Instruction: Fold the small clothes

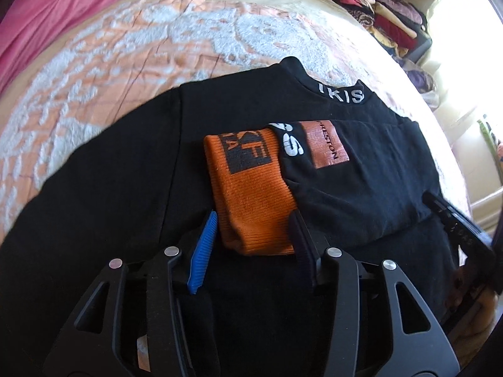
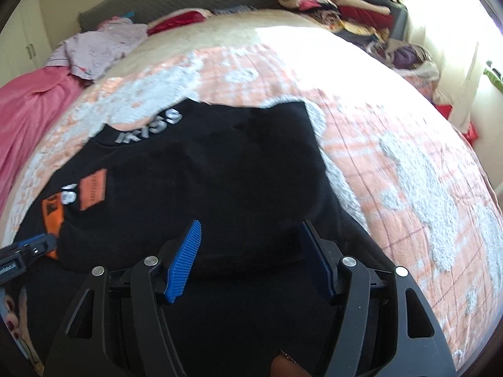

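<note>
1. Left wrist view shows the left gripper (image 1: 254,220) tilted down over a black sweatshirt (image 1: 125,188) spread on a bed.
2. Its jaws stand partly apart, with the orange ribbed cuff (image 1: 251,188) of a folded-in sleeve lying between them; the blue pad on one side is clear of the cuff, and whether the dark pad on the other side touches it I cannot tell.
3. The cuff lies across the middle of the sweatshirt, just beside an orange patch (image 1: 327,144) and white letters printed on the chest.
4. The collar (image 1: 341,94), with white lettering, points toward the far edge of the bed.
5. Right wrist view shows the right gripper (image 2: 251,245) with its jaws standing wide over the near edge of the sweatshirt's right part; black cloth lies between the pads, but no pad is seen pressing on it.
6. The sweatshirt lies on a bedspread (image 2: 393,157) of orange and white pile, near the bed's front edge, with bare bedspread beyond it on all far sides.
7. The right gripper shows at the right edge of the left view, and the left gripper shows at the left edge of the right view, beside the cuff.
8. A stack of folded clothes (image 2: 339,3) sits at the far right corner of the bed.
9. A pink cloth (image 2: 31,103) lies along the left edge, with a pale lilac garment (image 2: 100,44) beyond it.
</note>
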Available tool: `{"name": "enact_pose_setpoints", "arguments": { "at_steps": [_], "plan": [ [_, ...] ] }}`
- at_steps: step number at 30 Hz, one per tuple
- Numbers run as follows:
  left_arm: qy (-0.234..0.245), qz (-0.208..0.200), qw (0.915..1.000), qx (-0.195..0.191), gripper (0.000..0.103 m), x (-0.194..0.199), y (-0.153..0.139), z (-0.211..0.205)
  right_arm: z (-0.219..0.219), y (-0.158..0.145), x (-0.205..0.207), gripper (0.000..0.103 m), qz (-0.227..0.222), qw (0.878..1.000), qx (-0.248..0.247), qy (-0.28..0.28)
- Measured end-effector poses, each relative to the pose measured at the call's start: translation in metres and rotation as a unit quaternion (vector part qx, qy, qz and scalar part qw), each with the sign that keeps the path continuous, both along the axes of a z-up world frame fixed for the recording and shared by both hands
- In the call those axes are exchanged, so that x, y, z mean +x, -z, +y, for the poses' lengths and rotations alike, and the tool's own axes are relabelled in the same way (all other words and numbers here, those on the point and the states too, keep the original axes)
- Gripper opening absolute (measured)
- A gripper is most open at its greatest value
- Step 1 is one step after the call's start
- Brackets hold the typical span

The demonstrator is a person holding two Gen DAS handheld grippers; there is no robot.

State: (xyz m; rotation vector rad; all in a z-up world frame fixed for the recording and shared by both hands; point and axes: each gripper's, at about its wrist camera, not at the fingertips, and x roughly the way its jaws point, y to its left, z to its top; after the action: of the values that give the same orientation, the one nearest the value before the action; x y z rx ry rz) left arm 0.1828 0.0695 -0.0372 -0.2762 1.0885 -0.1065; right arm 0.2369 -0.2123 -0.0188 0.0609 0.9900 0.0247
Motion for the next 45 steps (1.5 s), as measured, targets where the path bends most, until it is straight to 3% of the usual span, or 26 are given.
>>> {"name": "enact_pose_setpoints", "arguments": {
  "at_steps": [3,5,9,12,14,15,18,20,22,45],
  "plan": [
    [-0.004,-0.008,0.9999,-0.012,0.041,-0.006,-0.007,0.007,-0.004,-0.003,-0.006,0.063,-0.005,1.000,0.021,-0.001],
    [-0.004,-0.018,0.9998,-0.008,0.045,-0.012,-0.015,0.010,-0.003,-0.012,-0.015,0.071,-0.019,0.999,0.044,-0.009],
    [-0.012,-0.036,0.9992,-0.013,0.053,-0.022,-0.030,0.016,0.007,-0.028,-0.035,0.072,-0.045,0.997,0.053,-0.029],
    [-0.018,-0.047,0.9987,-0.008,0.060,-0.030,-0.039,0.019,0.014,-0.038,-0.045,0.083,-0.058,0.996,0.056,-0.040],
    [-0.020,-0.053,0.9984,-0.003,0.064,-0.036,-0.045,0.020,0.018,-0.044,-0.052,0.083,-0.064,0.995,0.059,-0.045],
    [-0.023,-0.055,0.9982,0.000,0.073,-0.038,-0.046,0.021,0.020,-0.047,-0.055,0.083,-0.066,0.995,0.063,-0.047],
    [-0.029,-0.065,0.9975,0.004,0.075,-0.049,-0.053,0.026,0.025,-0.055,-0.063,0.084,-0.074,0.993,0.071,-0.055],
    [-0.034,-0.070,0.9969,0.007,0.076,-0.056,-0.057,0.030,0.029,-0.060,-0.069,0.099,-0.079,0.993,0.069,-0.058],
    [-0.039,-0.075,0.9963,0.012,0.094,-0.062,-0.060,0.033,0.035,-0.065,-0.075,0.098,-0.089,0.992,0.070,-0.063],
    [-0.127,-0.094,0.9873,0.013,0.094,-0.142,-0.070,0.123,0.132,-0.094,-0.116,0.098,-0.110,0.978,0.080,-0.159]
  ]
}}
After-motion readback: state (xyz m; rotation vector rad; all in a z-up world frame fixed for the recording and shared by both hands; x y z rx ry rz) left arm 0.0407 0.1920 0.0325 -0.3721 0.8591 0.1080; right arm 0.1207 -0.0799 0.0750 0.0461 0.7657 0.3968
